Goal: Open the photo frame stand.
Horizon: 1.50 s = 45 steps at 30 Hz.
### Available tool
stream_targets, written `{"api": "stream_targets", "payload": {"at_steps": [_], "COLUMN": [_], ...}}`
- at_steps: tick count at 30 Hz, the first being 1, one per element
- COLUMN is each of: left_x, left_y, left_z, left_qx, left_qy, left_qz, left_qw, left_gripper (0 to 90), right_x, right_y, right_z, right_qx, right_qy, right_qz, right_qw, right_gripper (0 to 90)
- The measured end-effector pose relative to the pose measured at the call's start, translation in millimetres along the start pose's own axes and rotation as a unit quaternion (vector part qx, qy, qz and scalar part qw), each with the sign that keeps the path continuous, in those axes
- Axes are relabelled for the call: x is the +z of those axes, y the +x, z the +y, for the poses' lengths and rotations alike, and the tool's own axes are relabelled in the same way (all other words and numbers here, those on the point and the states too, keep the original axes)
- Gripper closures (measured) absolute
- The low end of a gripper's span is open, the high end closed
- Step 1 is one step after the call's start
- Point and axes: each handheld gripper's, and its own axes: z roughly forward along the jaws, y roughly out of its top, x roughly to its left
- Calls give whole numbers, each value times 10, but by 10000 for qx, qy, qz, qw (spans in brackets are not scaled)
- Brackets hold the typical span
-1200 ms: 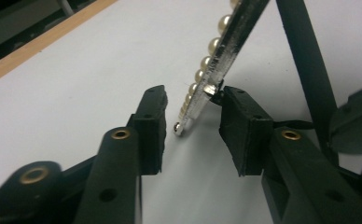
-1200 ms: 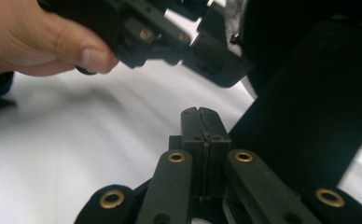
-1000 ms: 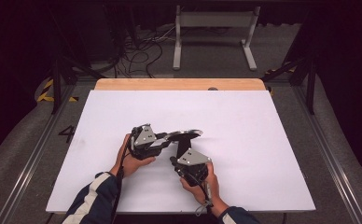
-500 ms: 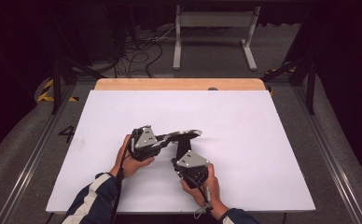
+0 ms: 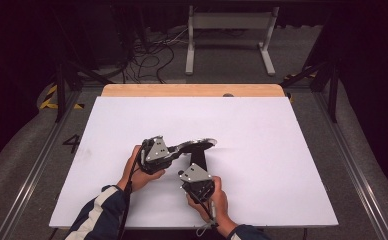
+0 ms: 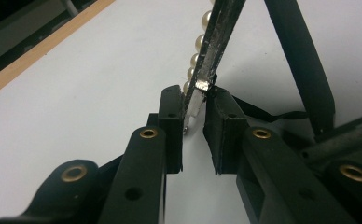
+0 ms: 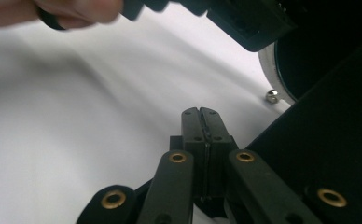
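Pearl-edged frame point(image 6: 212, 42) stands clamped in left gripper point(image 6: 194, 105).

Left tool point(image 6: 193, 123) clamps silvery flat piece point(image 6: 215, 44) w/ pearls point(image 6: 198, 44) along edge, above white table point(image 6: 76, 93).

A dim lab or recording studio set up for filming tabletop work. A plain white sheet point(image 5: 292, 150) covers a pale wooden tabletop point(image 5: 192, 90), whose bare strip shows at the far edge, well beyond the two hand-held grippers. Grey carpet point(image 5: 27, 150) surrounds the table, with metal floor rails point(image 5: 354, 172) running along both sides. Behind the table lie tangled black cables point(image 5: 149, 60) and a grey metal stand point(image 5: 229, 35). Yellow-and-black hazard tape point(image 5: 52, 97) and a painted number four point(image 5: 72, 143) mark the floor far to the left of the grippers.
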Motion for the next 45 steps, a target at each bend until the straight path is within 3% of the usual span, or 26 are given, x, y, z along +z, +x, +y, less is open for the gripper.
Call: {"api": "stream_targets", "payload": {"at_steps": [2, 22, 33, 41, 45], "left_x": [-8, -19, -8, 60, 144], "left_y": [-10, -86, -133, -117, -124], "left_z": [3, 23, 38, 44, 39], "left_qx": [28, 137, 218, 159, 144], "left_qy": [-5, 58, 72, -59, 34], "left_qz": [-72, -89, -130, -300, -283], "left_qw": [10000, 9998, 9997, 9994, 9995], "left_gripper": [788, 800, 799, 778, 725], "right_x": [-3, -95, -148, -186, -201], "right_y": [-17, -150, -260, -327, -353], "right_z": [-12, -90, -138, -191, -209], "right_qx": [72, 102, 275, 359, 392], "right_qy": [12, 183, 261, 254, 254], "right_qz": [-2, 144, 182, 160, 148], "right_qw": [10000, 9997, 9991, 9989, 9988], "right_gripper": [900, 900, 900, 900, 900]}}
